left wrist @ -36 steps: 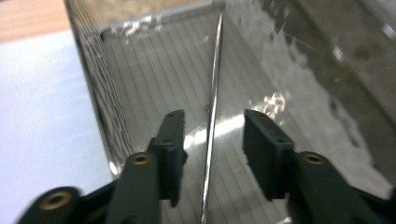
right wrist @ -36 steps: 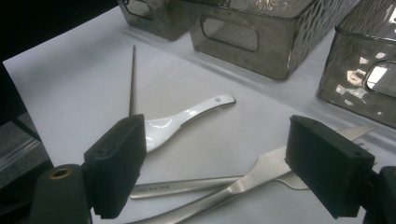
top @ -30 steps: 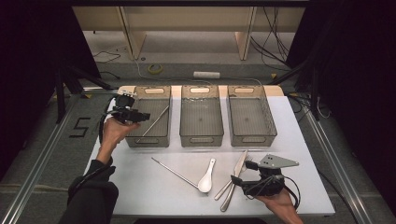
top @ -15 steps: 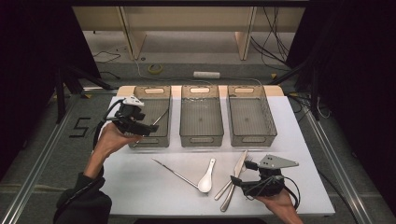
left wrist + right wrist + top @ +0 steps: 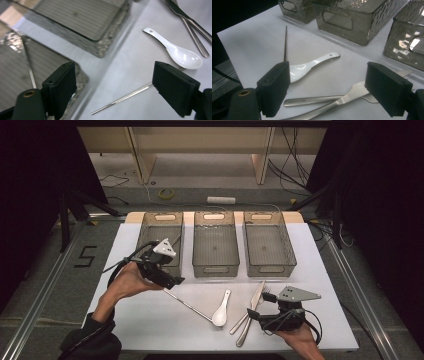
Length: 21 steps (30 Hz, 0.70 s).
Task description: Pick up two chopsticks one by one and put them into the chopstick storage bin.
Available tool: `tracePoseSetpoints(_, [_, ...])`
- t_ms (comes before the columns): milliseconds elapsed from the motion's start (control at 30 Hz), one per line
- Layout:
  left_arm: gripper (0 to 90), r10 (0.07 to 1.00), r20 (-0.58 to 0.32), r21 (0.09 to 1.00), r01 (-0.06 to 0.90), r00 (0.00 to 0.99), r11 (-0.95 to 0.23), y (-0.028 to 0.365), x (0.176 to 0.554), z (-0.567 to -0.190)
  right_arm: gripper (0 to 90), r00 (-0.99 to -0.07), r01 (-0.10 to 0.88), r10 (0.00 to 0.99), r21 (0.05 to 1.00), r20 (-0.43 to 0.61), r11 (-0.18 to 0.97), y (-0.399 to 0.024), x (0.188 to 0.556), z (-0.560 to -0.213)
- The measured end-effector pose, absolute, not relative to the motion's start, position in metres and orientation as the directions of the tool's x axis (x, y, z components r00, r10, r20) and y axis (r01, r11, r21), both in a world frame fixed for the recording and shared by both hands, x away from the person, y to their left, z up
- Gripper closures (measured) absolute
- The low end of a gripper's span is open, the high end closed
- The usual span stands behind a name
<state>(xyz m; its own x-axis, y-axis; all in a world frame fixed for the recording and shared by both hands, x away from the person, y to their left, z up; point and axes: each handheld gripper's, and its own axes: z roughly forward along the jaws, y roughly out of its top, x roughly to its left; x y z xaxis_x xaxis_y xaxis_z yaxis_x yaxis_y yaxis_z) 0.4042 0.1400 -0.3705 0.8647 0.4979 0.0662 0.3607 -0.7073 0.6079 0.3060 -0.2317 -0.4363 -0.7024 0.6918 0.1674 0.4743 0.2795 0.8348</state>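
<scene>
Nearest the person's edge of the white table (image 5: 150, 330), the right gripper (image 5: 256, 312) rests just right of the white spoon (image 5: 221, 308), its jaws spread with nothing pinched; in the right gripper view they stand wide over a steel fork (image 5: 352, 96) and a steel knife (image 5: 312, 101) that lie crossed on the table, with the spoon's bowl just behind the left jaw; in the high view that fork (image 5: 254, 316) and knife (image 5: 250, 307) lie side by side between the spoon and the right gripper; left of the spoon a thin metal rod (image 5: 187, 304) runs slantwise, its near end touching or just beside the spoon's bowl, its far end under the left gripper (image 5: 176, 281); that gripper hangs above the table well left of the spoon, held by the left hand (image 5: 126, 282); its jaws have just been opening and now stand wide apart, holding nothing; in the left gripper view the rod (image 5: 122, 99) lies on the table between them, untouched, with the spoon (image 5: 175, 50) beyond the right jaw; farther off than the spoon stand three clear bins in a row: the left bin (image 5: 161, 220) beside the left gripper, with a second thin rod (image 5: 29, 67) lying in it, the middle bin (image 5: 215, 268) straight behind the spoon, and the right bin (image 5: 270, 267) behind the fork and knife.
</scene>
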Motion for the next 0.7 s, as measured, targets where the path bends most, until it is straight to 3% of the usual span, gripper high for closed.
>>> tracePoseSetpoints(700, [27.3, 0.261, 0.05, 0.356, 0.227, 0.964, -0.907, 0.096, 0.388, -0.423, 21.1, -0.705, 0.478, 0.688, 0.831, 0.171, 0.284, -0.231, 0.306, -0.437])
